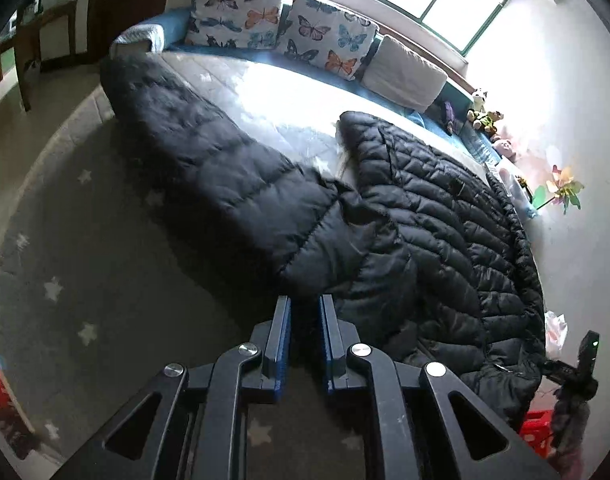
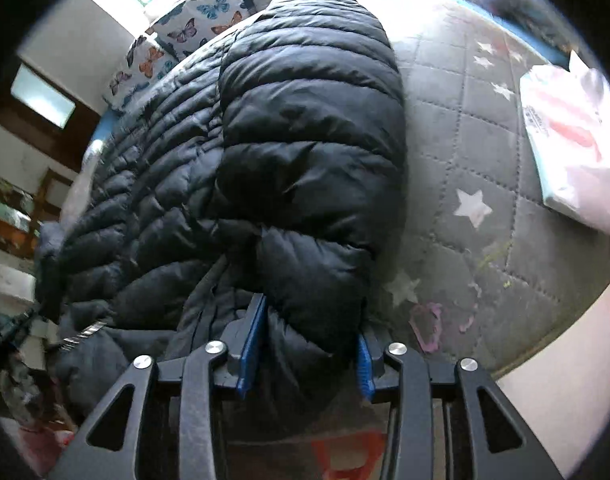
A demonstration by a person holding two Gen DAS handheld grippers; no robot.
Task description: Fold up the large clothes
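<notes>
Jacket (image 1: 445, 216) lies spread across the bed (image 1: 265, 92), collar end toward me, so I can fold it flat. My left gripper (image 1: 305, 308) is pinched almost closed on its near sleeve (image 1: 209, 168); my right gripper (image 2: 311, 332), half-open, clamps the other sleeve (image 2: 305, 120) beside the jacket body.

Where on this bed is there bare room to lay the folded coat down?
Bare patches: grey star-print quilt left of the black puffer coat; the sunlit strip between coat and butterfly pillows. Crowded: the wall side with soft toys, and the white plastic bag.
</notes>
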